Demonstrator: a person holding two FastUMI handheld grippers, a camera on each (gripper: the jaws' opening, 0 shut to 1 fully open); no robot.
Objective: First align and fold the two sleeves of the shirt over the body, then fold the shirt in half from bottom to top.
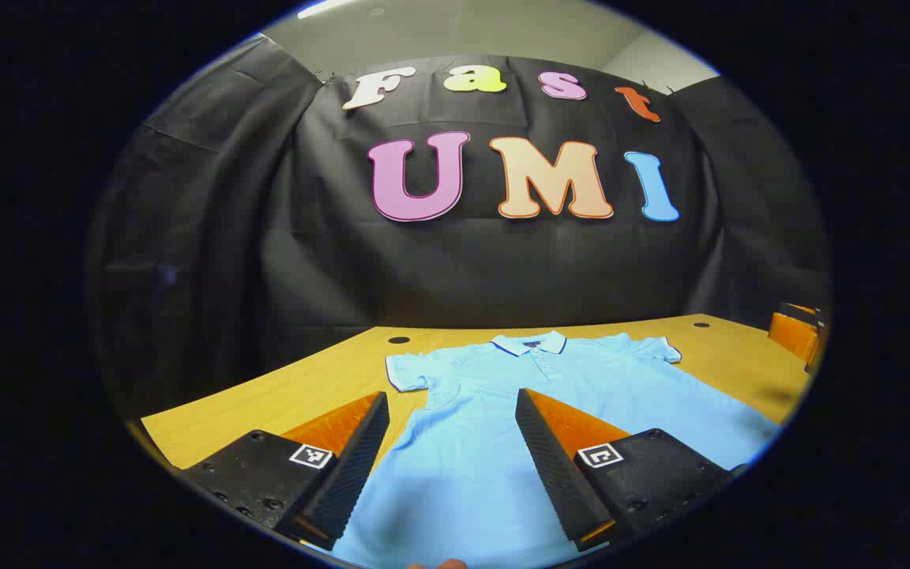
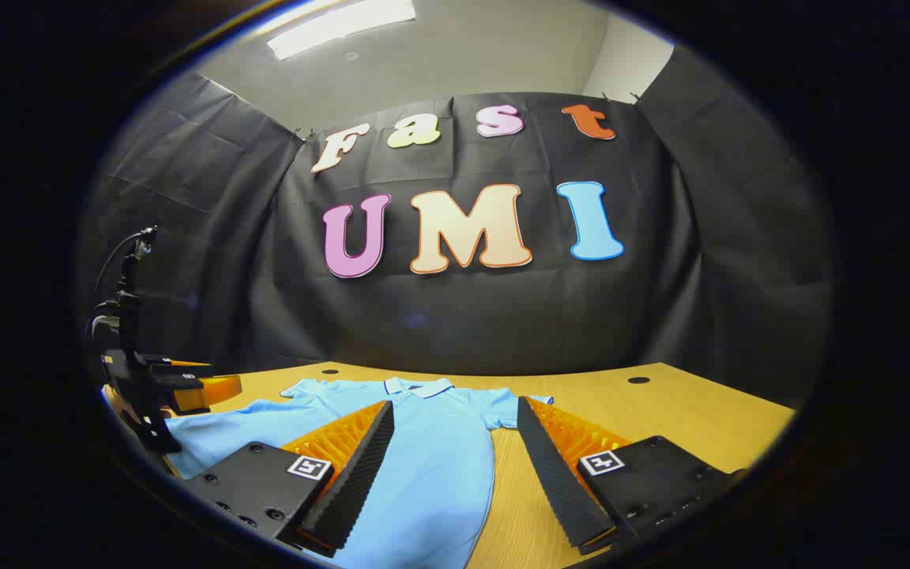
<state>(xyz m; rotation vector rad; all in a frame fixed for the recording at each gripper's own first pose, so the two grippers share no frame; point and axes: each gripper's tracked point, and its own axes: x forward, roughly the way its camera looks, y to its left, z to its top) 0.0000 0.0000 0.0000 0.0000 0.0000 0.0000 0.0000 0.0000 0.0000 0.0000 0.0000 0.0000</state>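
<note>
A light blue polo shirt [image 1: 518, 395] lies flat on the wooden table [image 1: 281, 395], collar toward the far wall, both short sleeves spread out. My left gripper [image 1: 451, 411] hovers open over the shirt's lower left part, nothing between its fingers. In the right gripper view the same shirt [image 2: 423, 450] shows with its right side edge running between my fingers. My right gripper [image 2: 455, 423] is open above that edge, near the right sleeve [image 2: 522, 409]. The left gripper [image 2: 186, 387] appears at the far left of the right gripper view, over the shirt.
The table's far edge meets the black cloth wall. Small dark holes [image 1: 398, 340] sit in the tabletop near the back corners. The other gripper's fingers [image 1: 795, 332] show at the right edge of the left gripper view. Bare wood [image 2: 660, 411] lies right of the shirt.
</note>
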